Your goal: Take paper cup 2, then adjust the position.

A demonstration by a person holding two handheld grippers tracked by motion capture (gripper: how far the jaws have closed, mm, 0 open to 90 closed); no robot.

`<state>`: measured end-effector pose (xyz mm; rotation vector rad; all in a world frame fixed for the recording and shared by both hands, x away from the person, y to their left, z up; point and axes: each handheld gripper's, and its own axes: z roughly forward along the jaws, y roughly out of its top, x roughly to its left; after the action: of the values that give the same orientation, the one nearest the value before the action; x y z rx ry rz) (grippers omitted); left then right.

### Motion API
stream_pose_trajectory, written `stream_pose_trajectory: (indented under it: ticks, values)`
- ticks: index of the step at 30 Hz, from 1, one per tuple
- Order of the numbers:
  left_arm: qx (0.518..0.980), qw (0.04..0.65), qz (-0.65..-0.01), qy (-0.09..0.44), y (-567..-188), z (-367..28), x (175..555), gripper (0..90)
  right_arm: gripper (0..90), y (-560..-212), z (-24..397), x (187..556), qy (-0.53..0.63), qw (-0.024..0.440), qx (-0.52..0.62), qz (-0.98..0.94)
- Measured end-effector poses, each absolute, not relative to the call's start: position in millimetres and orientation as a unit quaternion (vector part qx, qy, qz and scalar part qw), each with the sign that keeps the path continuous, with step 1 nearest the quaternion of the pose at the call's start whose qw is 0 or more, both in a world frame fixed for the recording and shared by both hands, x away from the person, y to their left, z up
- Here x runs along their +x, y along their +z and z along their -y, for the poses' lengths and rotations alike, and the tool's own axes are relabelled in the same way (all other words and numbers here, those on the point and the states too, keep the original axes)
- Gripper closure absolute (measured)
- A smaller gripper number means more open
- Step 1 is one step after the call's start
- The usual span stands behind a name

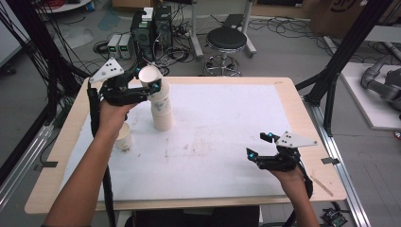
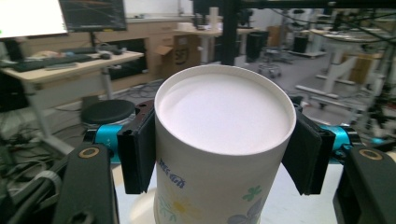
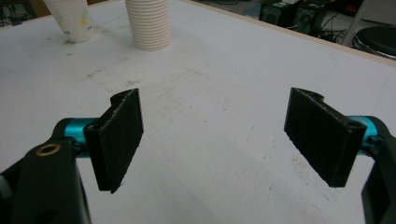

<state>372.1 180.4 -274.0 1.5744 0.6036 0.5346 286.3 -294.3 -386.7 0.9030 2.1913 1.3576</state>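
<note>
Nearest the camera, the white table (image 1: 227,123) is carrying a stack of paper cups (image 1: 161,109) at its far left, above which the left gripper (image 2: 224,154) is pinching the top cup (image 2: 224,140), a lone cup (image 1: 124,137) standing beside, while the right gripper (image 3: 219,135) is hovering spread wide, holding nothing.
</note>
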Motion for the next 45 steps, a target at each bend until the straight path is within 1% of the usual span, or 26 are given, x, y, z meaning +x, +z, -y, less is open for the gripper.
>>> stream_pose_trajectory:
  ticks: [12, 18, 27, 29, 32, 45]
  values:
    - [0.699, 0.653, -0.231, 0.177, -294.8, -172.3, 337.1, 35.1, 20.0, -387.8, 290.1, 285.8, 0.487, 0.196, 0.315, -0.791]
    - [0.711, 0.651, -0.218, 0.150, -315.0, -162.2, 326.6, 34.9, 19.9, -389.9, 286.5, 286.5, 0.488, 0.177, 0.306, -0.798]
    - [0.737, 0.632, -0.205, 0.122, -346.2, -143.7, 323.2, 34.5, 19.9, -391.3, 279.5, 289.4, 0.487, 0.154, 0.295, -0.808]
    - [0.738, 0.632, -0.205, 0.114, -351.2, -140.7, 324.0, 34.5, 19.9, -391.0, 277.9, 288.8, 0.489, 0.145, 0.288, -0.810]
    - [0.739, 0.633, -0.207, 0.104, -358.7, -138.0, 325.0, 34.4, 19.9, -391.3, 276.8, 288.8, 0.489, 0.147, 0.285, -0.811]
    - [0.741, 0.632, -0.207, 0.095, -368.0, -131.4, 324.3, 33.9, 19.9, -392.0, 274.0, 286.2, 0.494, 0.141, 0.280, -0.811]
